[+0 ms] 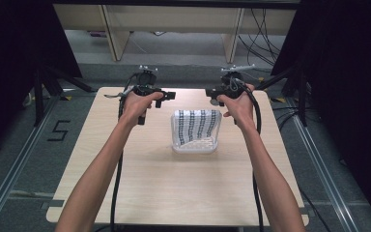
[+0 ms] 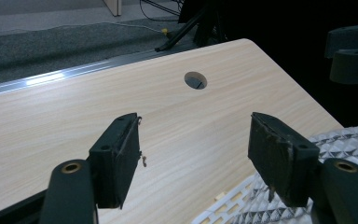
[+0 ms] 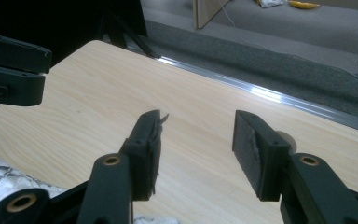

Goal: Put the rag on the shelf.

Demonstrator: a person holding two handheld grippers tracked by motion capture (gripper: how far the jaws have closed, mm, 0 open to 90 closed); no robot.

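Two bare forearms come in from the bottom of the high view and reach forward over the light wooden bench (image 1: 174,193). Each hand holds a black tool near the far edge: the left tool (image 1: 166,95) and the right tool (image 1: 211,93) point toward each other, with a gap between them. Just below this gap, in the middle of the bench, lies a white folded cloth (image 1: 196,130) with dark patterned stripes. Both tools hang above the bench and are apart from the cloth. Black cables run down along the arms. On the grey floor at the left, a mark "5" (image 1: 58,130) is taped.

From the left gripper view, the left tool (image 2: 193,144) is released; its jaws stand wide apart with only bare wood between them. The cloth (image 2: 345,144) shows at the lower right, beside the right-hand jaw. A round hole (image 2: 196,80) is in the bench farther off.

From the right gripper view, the right tool (image 3: 196,140) is released too, its jaws apart over bare wood. A corner of the cloth (image 3: 0,175) shows at the lower left.
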